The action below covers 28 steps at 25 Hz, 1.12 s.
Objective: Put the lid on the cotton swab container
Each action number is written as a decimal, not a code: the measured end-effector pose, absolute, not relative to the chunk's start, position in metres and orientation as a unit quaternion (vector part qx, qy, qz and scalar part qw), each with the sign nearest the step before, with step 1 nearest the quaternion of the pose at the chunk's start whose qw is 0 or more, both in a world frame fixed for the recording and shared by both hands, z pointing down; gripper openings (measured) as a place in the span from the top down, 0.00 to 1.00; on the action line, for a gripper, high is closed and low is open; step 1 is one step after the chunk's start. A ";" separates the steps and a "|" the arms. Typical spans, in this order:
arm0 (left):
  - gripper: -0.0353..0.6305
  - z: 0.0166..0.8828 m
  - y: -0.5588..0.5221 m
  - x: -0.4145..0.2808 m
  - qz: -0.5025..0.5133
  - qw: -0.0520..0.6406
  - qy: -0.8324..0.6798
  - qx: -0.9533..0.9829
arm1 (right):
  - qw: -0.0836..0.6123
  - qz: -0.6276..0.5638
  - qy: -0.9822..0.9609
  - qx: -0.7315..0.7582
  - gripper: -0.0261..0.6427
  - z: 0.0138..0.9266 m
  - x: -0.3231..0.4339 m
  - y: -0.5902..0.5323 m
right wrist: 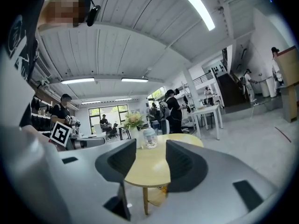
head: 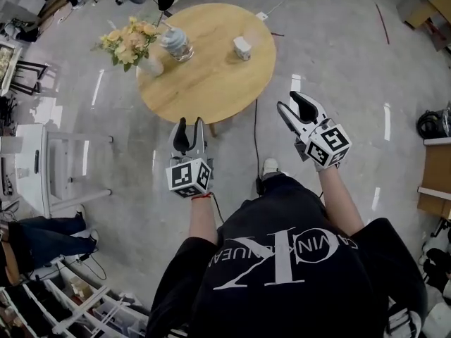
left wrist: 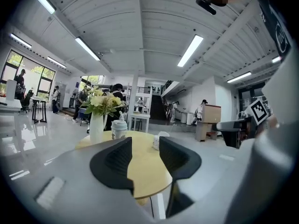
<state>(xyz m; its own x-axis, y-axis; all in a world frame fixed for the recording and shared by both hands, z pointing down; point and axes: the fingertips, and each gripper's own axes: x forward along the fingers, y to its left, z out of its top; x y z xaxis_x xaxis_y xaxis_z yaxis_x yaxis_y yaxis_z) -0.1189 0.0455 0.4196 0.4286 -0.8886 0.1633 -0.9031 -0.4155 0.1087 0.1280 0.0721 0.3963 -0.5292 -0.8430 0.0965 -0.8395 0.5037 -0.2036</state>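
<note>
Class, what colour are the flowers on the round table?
Pale yellow and cream; the flowers show best in the head view.

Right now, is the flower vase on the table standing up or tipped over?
Upright: the vase stands straight on the round table, with the flowers rising above it.
</note>
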 end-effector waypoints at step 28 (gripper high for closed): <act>0.68 0.446 -0.094 -0.060 0.091 0.087 -0.414 0.901 | -0.013 -0.161 0.851 -0.499 0.72 0.430 0.126 -0.073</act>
